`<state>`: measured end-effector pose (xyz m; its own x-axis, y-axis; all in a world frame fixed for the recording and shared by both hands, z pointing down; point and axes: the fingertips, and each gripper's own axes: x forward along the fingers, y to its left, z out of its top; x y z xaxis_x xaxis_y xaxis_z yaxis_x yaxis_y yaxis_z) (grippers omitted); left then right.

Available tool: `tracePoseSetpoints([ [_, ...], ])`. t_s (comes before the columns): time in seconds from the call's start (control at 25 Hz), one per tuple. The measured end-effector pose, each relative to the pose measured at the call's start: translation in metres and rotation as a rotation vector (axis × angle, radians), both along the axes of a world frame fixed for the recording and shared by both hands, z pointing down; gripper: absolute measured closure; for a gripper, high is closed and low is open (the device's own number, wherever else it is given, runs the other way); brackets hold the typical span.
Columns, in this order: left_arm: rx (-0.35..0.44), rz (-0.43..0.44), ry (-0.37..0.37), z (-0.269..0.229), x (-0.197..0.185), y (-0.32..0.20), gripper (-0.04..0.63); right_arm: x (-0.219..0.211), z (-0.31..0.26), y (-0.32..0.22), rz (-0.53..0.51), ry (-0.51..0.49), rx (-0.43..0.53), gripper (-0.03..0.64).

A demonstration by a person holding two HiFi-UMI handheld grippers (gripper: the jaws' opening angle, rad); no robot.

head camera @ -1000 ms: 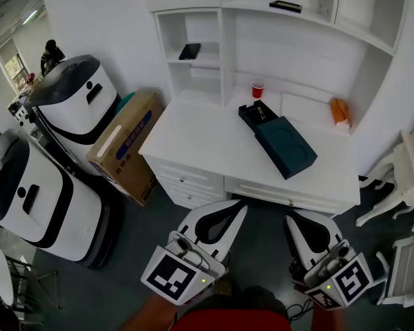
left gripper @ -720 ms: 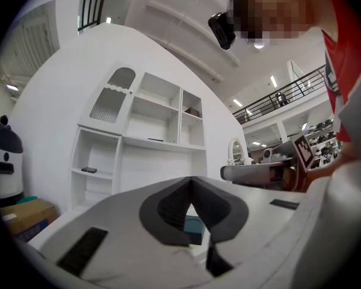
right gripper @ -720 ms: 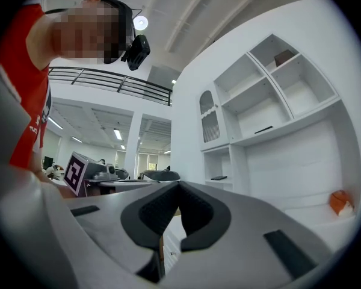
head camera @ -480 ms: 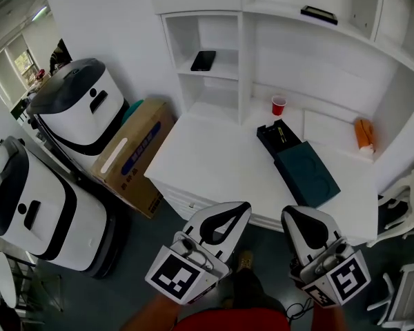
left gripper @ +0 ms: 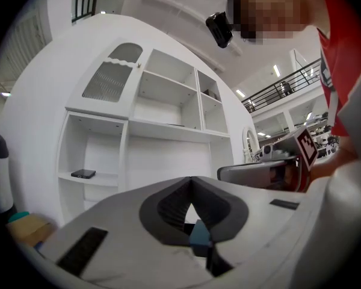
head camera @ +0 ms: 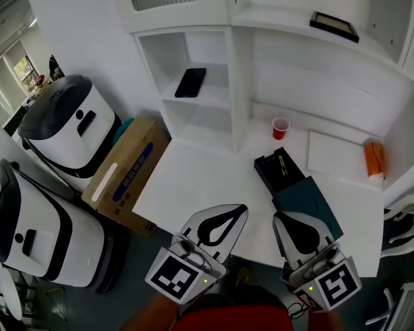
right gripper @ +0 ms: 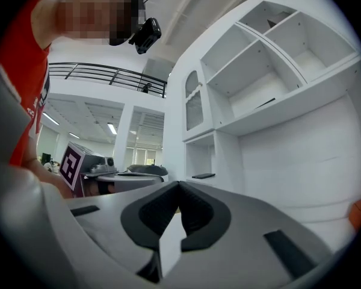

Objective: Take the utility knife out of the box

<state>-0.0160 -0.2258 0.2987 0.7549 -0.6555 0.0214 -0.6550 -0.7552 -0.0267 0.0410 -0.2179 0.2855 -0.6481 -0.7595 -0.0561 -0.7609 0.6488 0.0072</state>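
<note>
White desk and shelving are filling the corner, with a cardboard carton standing on the floor at left. Since a second ago, both grippers are reaching from over the floor to the desk's front edge. Left gripper and right gripper are holding their jaws together, empty. Utility knife is lying in the box's slid-out tray, its long axis running away from the person; which end leads is unclear.

box: flat rectangular box, black inner tray slid out of dark teal sleeve | state: open | place: directly ahead of right gripper | knife: slim black-and-yellow utility knife, lying lengthwise in tray, beyond the sleeve
</note>
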Motion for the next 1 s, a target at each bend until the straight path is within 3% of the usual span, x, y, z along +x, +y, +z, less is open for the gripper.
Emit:
tracePoseSetpoints([
  [0.32,-0.006,0.011,0.001,0.014,0.011,-0.072,0.58,0.018,0.012,-0.083,0.082,0.045,-0.059,0.609],
  [0.48,-0.011,0.051,0.017,0.022,0.017,-0.102,0.58,0.028,0.035,-0.128,0.146,0.099,-0.138,0.607],
  [0.76,-0.011,0.116,0.026,0.036,0.021,-0.145,0.578,0.053,0.113,-0.2,0.226,0.203,-0.429,0.584],
  [1.0,-0.024,0.159,0.036,0.042,0.02,-0.168,0.58,0.067,0.187,-0.235,0.231,0.394,-0.74,0.541],
])
